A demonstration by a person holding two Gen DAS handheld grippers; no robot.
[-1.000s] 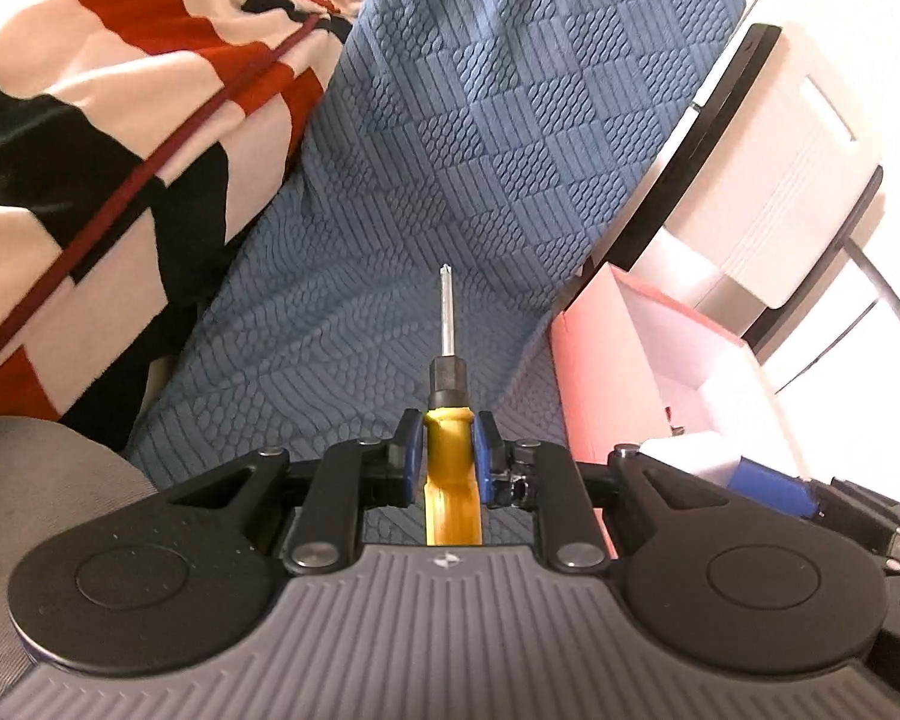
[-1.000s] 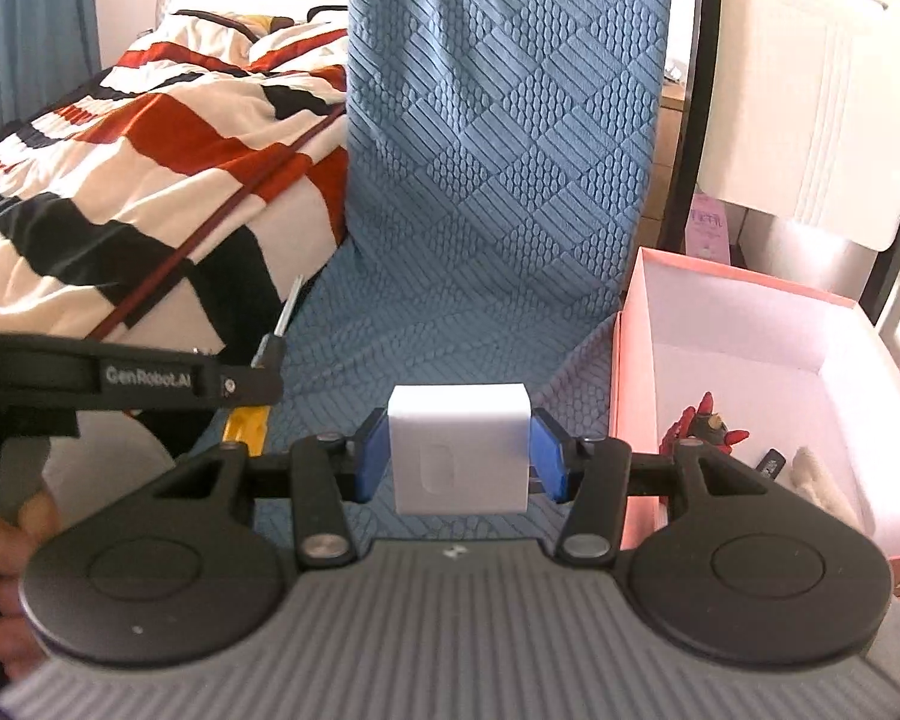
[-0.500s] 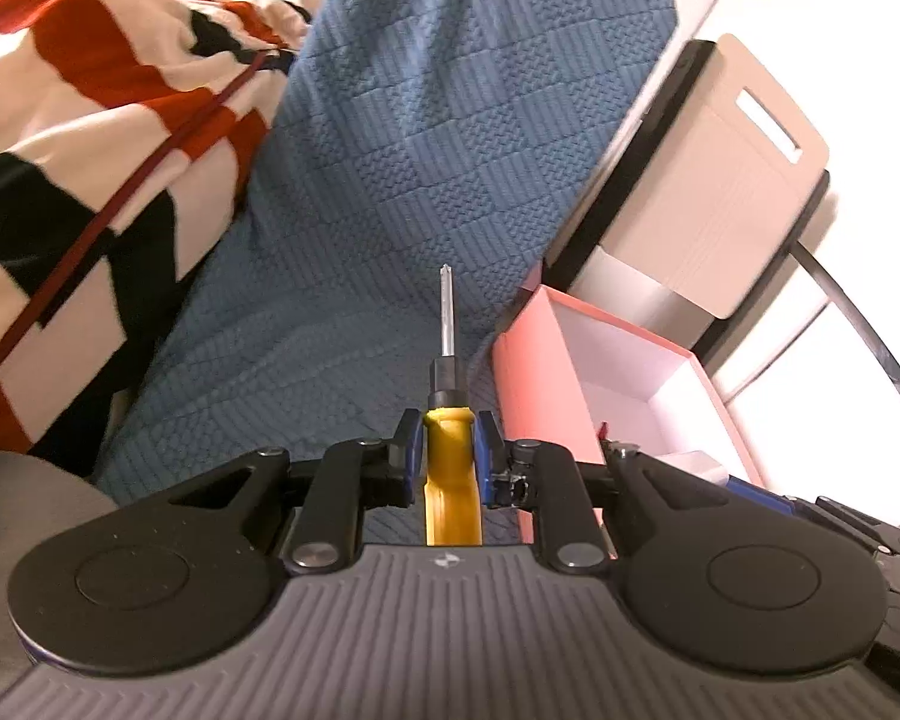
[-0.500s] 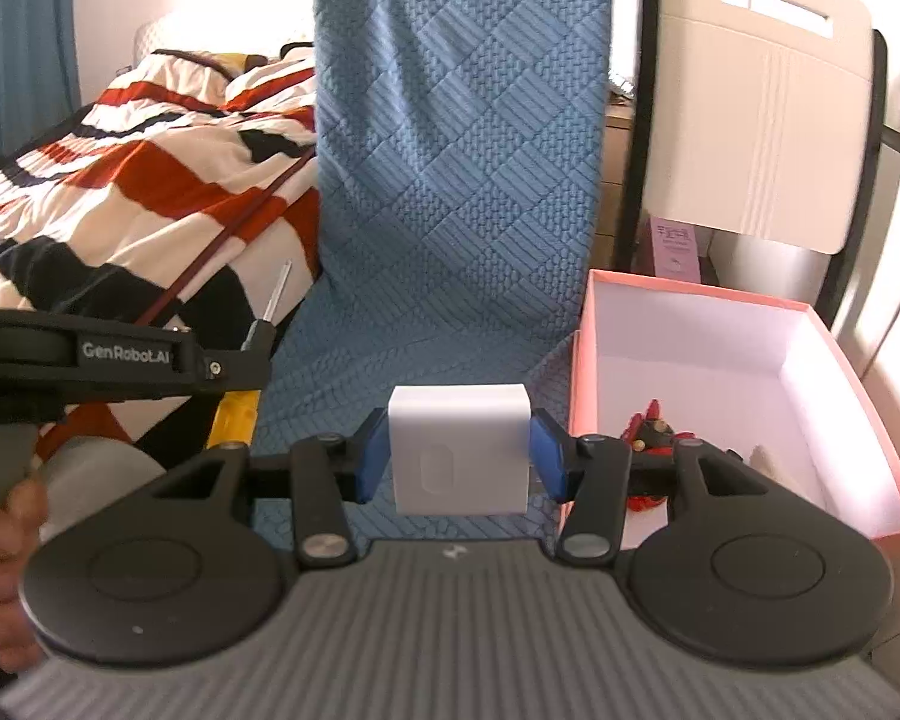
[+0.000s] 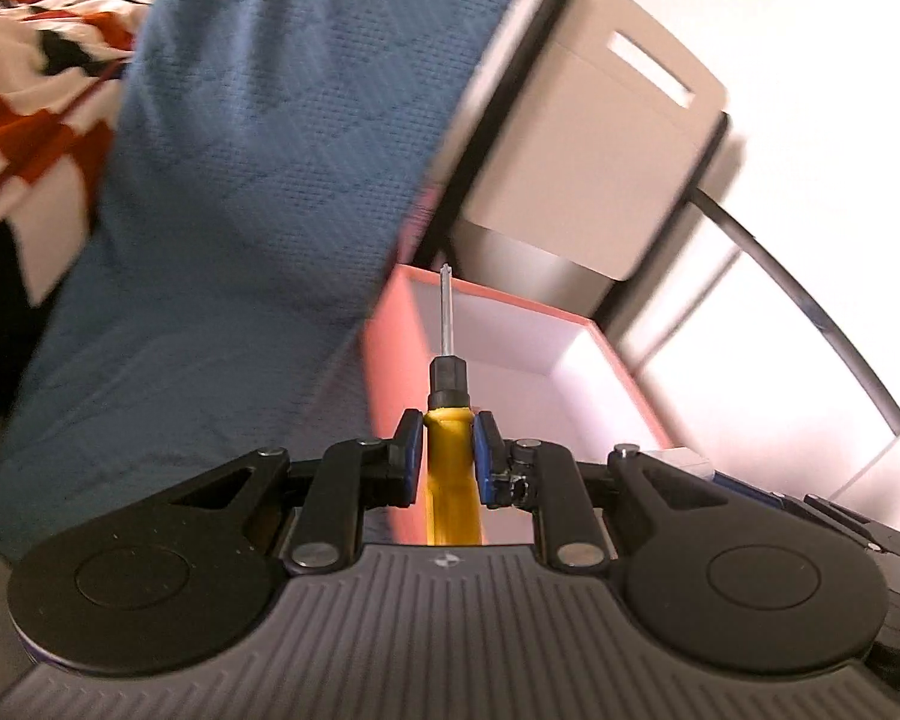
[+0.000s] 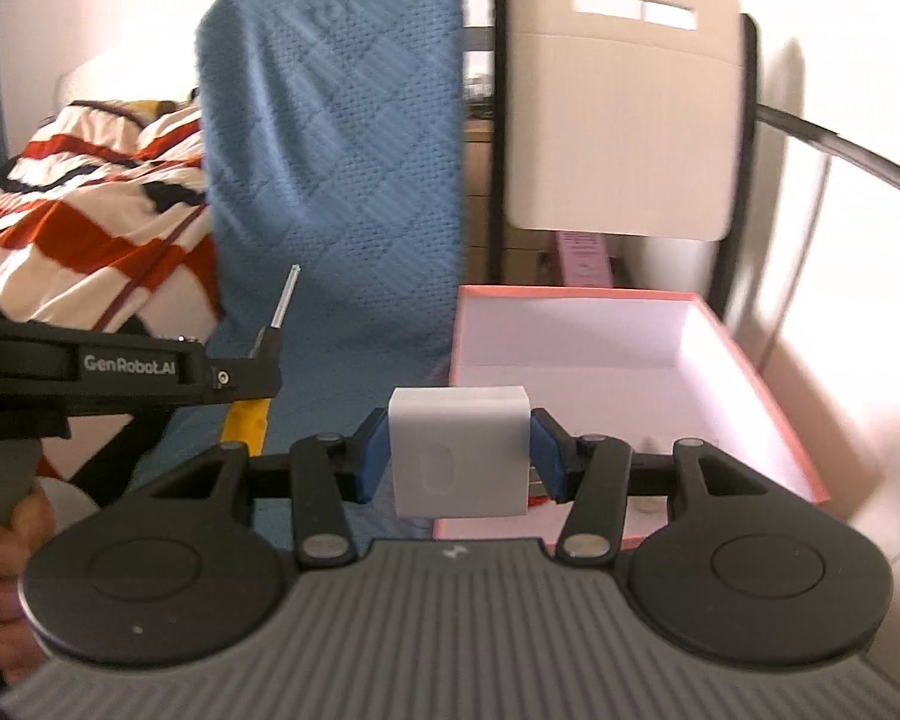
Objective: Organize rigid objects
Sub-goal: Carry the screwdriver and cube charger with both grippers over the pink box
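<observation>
My left gripper [image 5: 447,447] is shut on a yellow-handled screwdriver [image 5: 450,456], whose metal shaft points forward over the near left wall of a pink box [image 5: 390,360] with a white inside. My right gripper [image 6: 459,459] is shut on a white cube-shaped charger [image 6: 457,456] and holds it just in front of the same pink box [image 6: 750,372]. The left gripper and the screwdriver [image 6: 282,306] show at the left of the right wrist view. Something red lies in the box, mostly hidden behind the charger.
A blue quilted cushion [image 6: 330,150] leans upright left of the box. A beige chair back [image 6: 624,108] stands behind the box. A red, white and black striped blanket [image 6: 90,210] lies on the bed at far left.
Both grippers have moved right and toward the pink box with their objects still held. The screwdriver tip now points over the box instead of the blue cushion.
</observation>
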